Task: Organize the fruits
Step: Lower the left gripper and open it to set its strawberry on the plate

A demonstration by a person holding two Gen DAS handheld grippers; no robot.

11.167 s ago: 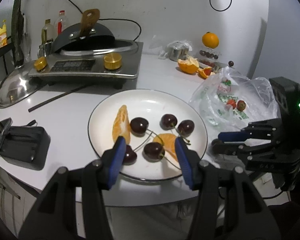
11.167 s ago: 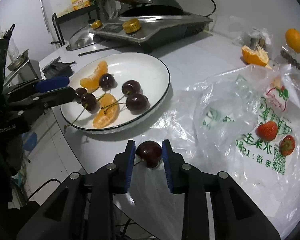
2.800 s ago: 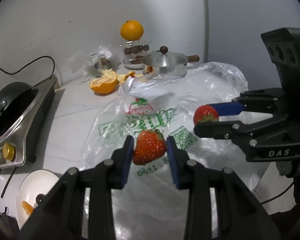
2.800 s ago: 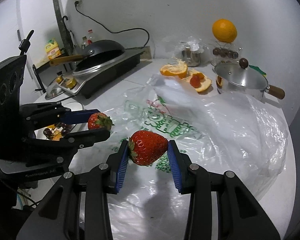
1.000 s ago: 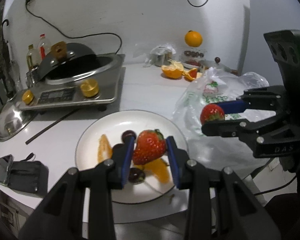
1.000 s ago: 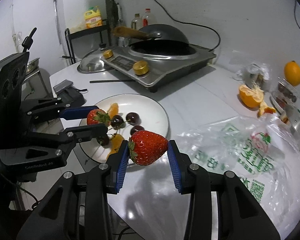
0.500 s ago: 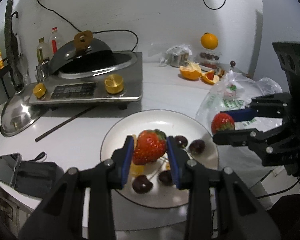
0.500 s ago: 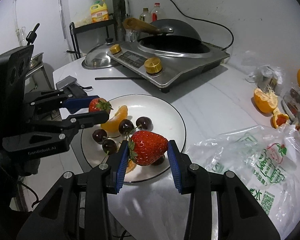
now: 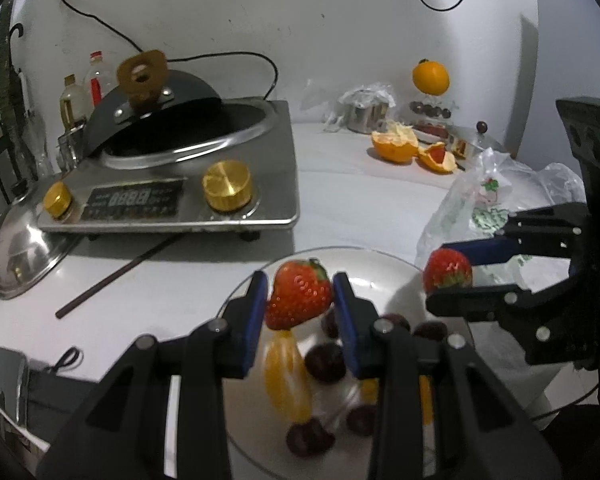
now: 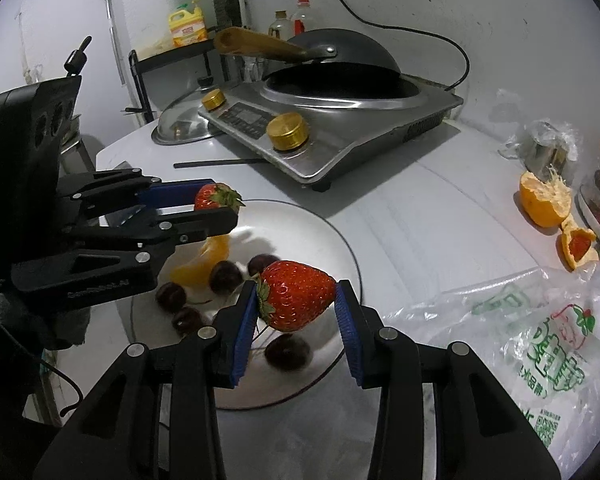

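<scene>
My left gripper (image 9: 300, 300) is shut on a red strawberry (image 9: 298, 294) and hangs over the near-left part of the white plate (image 9: 384, 260). My right gripper (image 10: 296, 304) is shut on a bigger strawberry (image 10: 296, 300) above the plate's right side (image 10: 340, 240). Each gripper shows in the other's view: the right one (image 9: 452, 276) with its strawberry (image 9: 447, 270), the left one (image 10: 216, 204) with its strawberry (image 10: 214, 197). On the plate lie dark cherries (image 10: 224, 276) and orange segments (image 10: 204, 260).
An induction cooker (image 9: 172, 188) with a black wok stands behind the plate, a steel lid (image 9: 24, 248) and a dark stick (image 9: 116, 276) to its left. A clear plastic bag (image 10: 520, 320) lies right of the plate. Peeled orange halves (image 10: 544, 200) sit at the back right.
Both grippers, each still holding its strawberry, have moved from beside the bag to above the plate and come closer to it. The plate now fills the lower part of both views.
</scene>
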